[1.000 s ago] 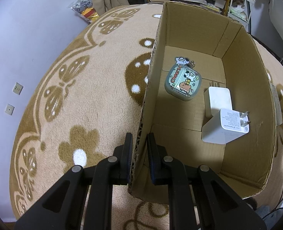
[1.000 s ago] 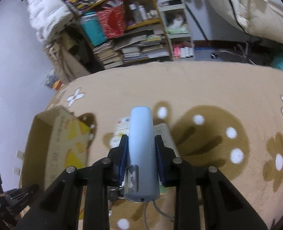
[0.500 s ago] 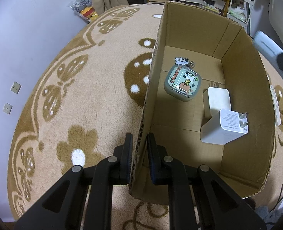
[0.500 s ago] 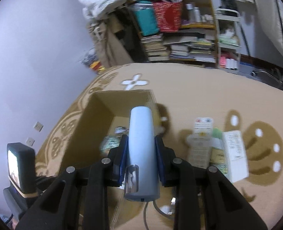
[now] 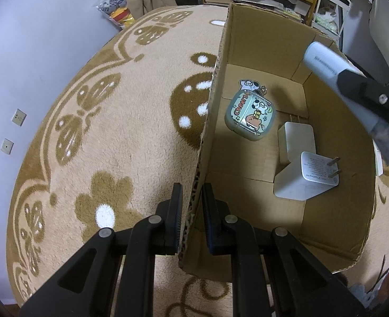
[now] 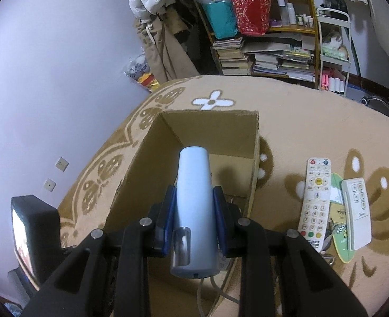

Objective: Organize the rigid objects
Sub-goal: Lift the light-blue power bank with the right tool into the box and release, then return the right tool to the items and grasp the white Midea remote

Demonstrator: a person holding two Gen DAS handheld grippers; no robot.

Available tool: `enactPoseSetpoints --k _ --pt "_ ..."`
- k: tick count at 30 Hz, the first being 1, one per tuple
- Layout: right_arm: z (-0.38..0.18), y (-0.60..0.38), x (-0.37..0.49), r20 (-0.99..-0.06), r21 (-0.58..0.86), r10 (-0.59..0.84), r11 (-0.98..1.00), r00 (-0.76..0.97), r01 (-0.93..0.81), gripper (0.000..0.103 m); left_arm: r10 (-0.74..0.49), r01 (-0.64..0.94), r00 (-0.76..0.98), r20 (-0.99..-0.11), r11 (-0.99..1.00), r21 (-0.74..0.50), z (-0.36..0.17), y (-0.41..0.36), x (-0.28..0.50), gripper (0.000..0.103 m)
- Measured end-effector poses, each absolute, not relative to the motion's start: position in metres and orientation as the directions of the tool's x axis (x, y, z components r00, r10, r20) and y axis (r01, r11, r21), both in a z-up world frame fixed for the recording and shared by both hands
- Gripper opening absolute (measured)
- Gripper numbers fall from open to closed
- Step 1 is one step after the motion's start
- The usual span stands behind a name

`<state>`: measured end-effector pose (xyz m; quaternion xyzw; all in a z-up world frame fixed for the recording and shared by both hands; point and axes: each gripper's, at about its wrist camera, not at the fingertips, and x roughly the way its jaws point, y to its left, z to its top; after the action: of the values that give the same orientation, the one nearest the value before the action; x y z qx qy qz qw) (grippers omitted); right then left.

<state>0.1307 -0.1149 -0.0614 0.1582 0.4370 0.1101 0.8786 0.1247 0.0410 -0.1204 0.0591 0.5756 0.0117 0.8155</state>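
An open cardboard box (image 5: 250, 29) stands on the carpet; it also shows in the right wrist view (image 6: 207, 126). My left gripper (image 5: 191, 192) is shut on the box's left wall. Inside lie a cartoon-printed case (image 5: 250, 116), a white square block (image 5: 296, 142) and a white charger plug (image 5: 305, 177). My right gripper (image 6: 194, 200) is shut on a pale blue cylinder device (image 6: 194, 206) and holds it above the box's right side; the device shows in the left wrist view (image 5: 334, 71). A thin cable hangs from its rear end.
On the carpet right of the box lie a white remote (image 6: 314, 195), a second white remote (image 6: 358, 211) and a green card (image 6: 338, 227). Bookshelves (image 6: 268, 42) and a wall stand at the back. The left gripper's unit (image 6: 31, 227) shows beside the box.
My right gripper has carried the blue device leftward from over the remotes to above the box. The left gripper has kept its hold on the box wall.
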Motion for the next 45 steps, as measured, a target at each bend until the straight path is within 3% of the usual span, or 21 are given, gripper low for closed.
enactPoseSetpoints --k 13,24,26,28,30,35,40,45 --pt "-0.076 -0.105 0.129 -0.770 0.333 0.311 0.941 0.557 -0.065 0.029 0.079 0.046 0.337 -0.938 0.994 0.101 -0.120 0.041 0.125 0.013" --pt "-0.042 -0.117 0.126 -0.730 0.293 0.282 0.952 0.623 -0.088 0.030 0.078 0.046 0.340 -0.937 0.994 0.099 -0.118 0.041 0.124 0.013" --pt "-0.039 -0.123 0.125 -0.729 0.284 0.272 0.955 0.628 -0.084 0.036 0.078 0.047 0.340 -0.937 0.994 0.100 -0.118 0.041 0.124 0.013" --pt "-0.037 -0.129 0.123 -0.724 0.276 0.260 0.958 0.638 -0.077 0.052 0.078 0.046 0.339 -0.938 0.994 0.099 -0.117 0.041 0.124 0.013" --pt "-0.036 -0.138 0.120 -0.720 0.255 0.231 0.965 0.654 -0.061 0.059 0.077 0.045 0.340 -0.937 0.994 0.099 -0.118 0.041 0.124 0.013" --pt "-0.042 -0.162 0.118 -0.736 0.237 0.193 0.971 0.648 -0.021 0.063 0.079 0.044 0.344 -0.936 0.994 0.100 -0.118 0.042 0.123 0.013" --pt "-0.051 -0.189 0.114 -0.751 0.226 0.147 0.973 0.643 0.042 0.085 0.087 0.046 0.345 -0.935 0.993 0.110 -0.119 0.042 0.123 0.013" --pt "-0.063 -0.215 0.112 -0.769 0.223 0.120 0.971 0.628 0.088 0.086 0.090 0.044 0.342 -0.935 0.993 0.112 -0.119 0.042 0.124 0.013"
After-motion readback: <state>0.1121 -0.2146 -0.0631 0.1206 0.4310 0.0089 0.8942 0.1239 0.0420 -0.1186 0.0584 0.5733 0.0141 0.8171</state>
